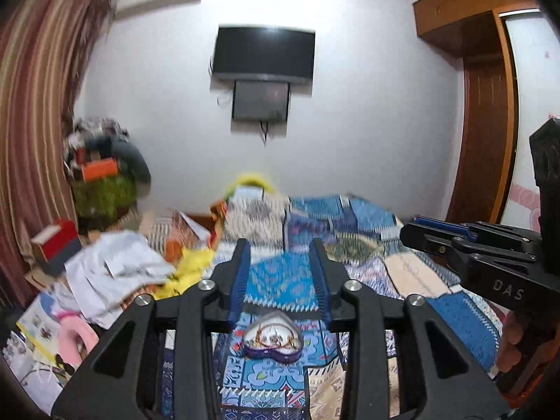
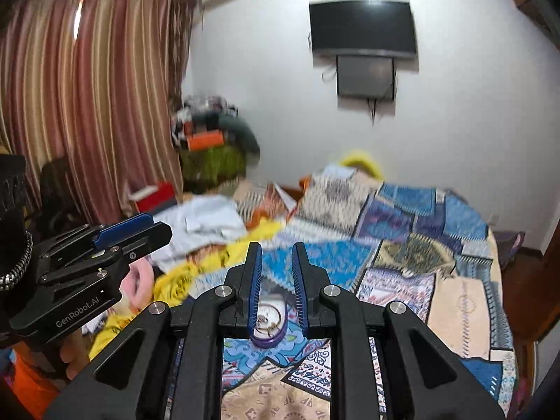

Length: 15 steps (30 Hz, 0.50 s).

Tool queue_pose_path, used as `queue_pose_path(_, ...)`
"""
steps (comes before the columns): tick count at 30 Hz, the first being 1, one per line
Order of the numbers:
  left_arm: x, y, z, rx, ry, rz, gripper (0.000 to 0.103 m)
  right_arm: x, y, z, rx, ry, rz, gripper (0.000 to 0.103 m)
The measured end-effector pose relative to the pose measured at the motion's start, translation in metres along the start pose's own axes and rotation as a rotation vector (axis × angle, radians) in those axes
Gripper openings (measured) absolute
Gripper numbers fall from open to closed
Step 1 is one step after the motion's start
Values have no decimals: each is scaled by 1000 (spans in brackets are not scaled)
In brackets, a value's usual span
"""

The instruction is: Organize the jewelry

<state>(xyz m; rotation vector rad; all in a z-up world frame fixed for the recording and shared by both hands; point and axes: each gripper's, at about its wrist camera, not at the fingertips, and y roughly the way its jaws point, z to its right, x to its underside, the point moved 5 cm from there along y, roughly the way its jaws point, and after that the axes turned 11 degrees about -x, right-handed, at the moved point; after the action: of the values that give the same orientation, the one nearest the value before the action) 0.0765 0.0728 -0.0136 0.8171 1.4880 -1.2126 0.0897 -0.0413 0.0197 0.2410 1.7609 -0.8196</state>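
A bed (image 1: 413, 276) covered by a blue patchwork quilt (image 2: 413, 231) fills the near and middle ground, running away to the white far wall. On that wall hangs a dark television (image 1: 264, 52). Striped red and cream curtains (image 2: 87, 98) hang at the far left, with a heap of white and yellow clothes (image 1: 115, 273) on the left side of the bed.

The left claw (image 1: 283, 273) hangs above the quilt with its blue-padded jaws spread wide and nothing between them. The right claw (image 2: 276, 280) has its jaws parted more narrowly, also holding nothing.

A small purple heart-shaped jewelry dish (image 1: 274, 353) sits on the quilt near both claws, below them, with gold bangles (image 1: 276, 337) lying inside.
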Motion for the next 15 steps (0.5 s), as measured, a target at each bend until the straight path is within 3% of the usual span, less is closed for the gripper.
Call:
queue_pose_path(1,-3,-10,0,-12,0,23,43,-2,-7,-2,1,-2,19,26)
queue_pose_path(3,-7,-24,0,-33,-6,57,57,-6,-22,-6,13,-1,69,53)
queue_pose_path(9,-10,-46,-7,-72,-39,95,92,-10,-47,-13,68,-18,161,71)
queue_pose_path(12,-9,-51,-14,-84,-54,95,95,-8,-51,-14,97,-17,181,87)
queue_pose_path(15,-7,-50,-18,-90,-60,89,96,-4,-55,-15,126,-13,197,92)
